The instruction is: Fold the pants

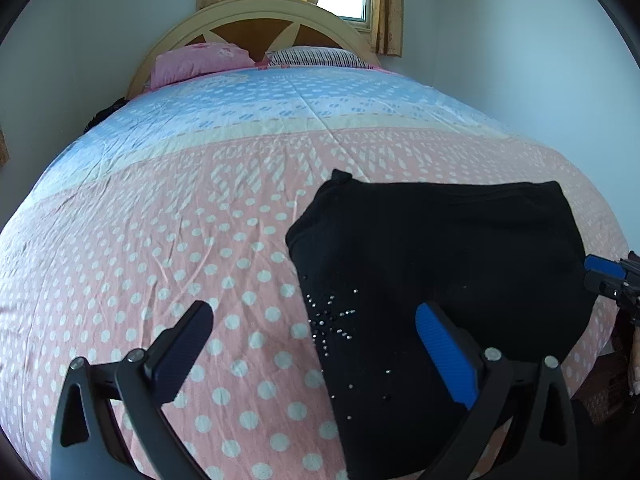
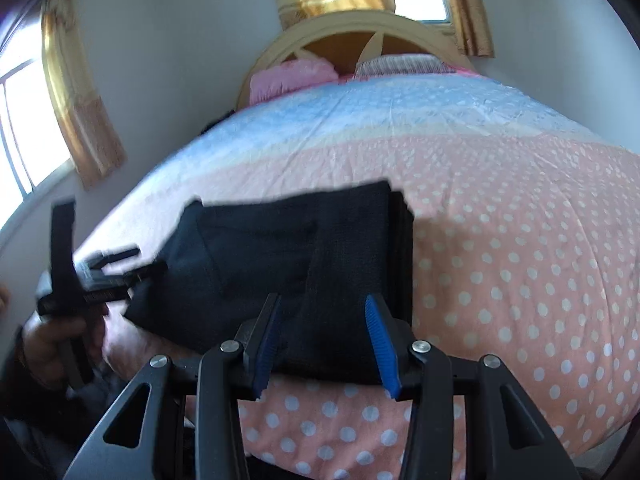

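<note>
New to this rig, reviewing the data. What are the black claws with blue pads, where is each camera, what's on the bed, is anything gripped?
No robot: a person holds a two-finger gripper in each hand, each with a fisheye camera looking along its fingers. The left view shows the left gripper wide open above the bedspread, one finger over the folded black pants. The right view shows the right gripper at the pants' near edge, jaws partly open; whether it pinches the cloth is unclear. Two pillows lie by the headboard.

Both wrist cameras look down along the bed toward its headboard, sharing the near pants.
</note>
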Demonstrator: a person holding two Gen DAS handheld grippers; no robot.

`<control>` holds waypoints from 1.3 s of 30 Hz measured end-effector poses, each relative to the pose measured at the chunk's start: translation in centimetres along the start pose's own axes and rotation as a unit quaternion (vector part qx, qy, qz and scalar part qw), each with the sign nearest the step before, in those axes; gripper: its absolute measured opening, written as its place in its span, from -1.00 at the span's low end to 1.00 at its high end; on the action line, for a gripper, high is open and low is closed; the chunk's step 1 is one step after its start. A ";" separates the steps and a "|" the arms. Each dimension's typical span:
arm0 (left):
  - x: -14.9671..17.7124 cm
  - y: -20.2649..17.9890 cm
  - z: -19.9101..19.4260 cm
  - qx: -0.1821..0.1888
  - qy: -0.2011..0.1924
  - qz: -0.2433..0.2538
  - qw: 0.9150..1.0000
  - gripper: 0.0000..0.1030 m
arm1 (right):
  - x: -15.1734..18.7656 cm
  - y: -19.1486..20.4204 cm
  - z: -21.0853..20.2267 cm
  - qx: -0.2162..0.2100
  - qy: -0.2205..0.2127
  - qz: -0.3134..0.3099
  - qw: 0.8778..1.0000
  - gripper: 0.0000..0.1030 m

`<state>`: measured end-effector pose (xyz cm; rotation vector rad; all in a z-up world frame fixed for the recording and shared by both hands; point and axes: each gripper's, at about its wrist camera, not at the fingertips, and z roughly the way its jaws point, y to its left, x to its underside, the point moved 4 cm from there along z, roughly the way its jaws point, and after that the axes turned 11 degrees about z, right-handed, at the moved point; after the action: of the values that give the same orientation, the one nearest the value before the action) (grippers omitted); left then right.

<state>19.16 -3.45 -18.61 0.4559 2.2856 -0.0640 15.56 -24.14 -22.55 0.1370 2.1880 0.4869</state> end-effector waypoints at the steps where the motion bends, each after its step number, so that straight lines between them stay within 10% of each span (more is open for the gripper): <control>1: 0.0 0.0 0.0 0.002 0.000 -0.002 1.000 1.00 | -0.4 -0.1 -0.1 0.011 -0.009 0.003 1.000 -0.12; 9: -0.9 -0.7 1.1 0.016 0.001 -0.001 1.000 1.00 | -1.4 -2.2 4.5 0.068 0.044 0.042 0.996 -0.05; 24: -1.2 -1.3 2.9 0.078 0.021 -0.022 0.997 0.99 | -0.5 -4.1 5.7 -0.035 0.078 0.134 0.987 -0.23; 39: -1.1 -2.4 1.6 0.111 -0.007 -0.005 0.994 0.08 | -0.3 -1.3 4.6 -0.005 0.026 0.065 0.998 -0.42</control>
<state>20.19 -6.30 -19.14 0.5554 2.2775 -0.3276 19.43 -24.07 -25.36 0.2663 2.2365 0.5803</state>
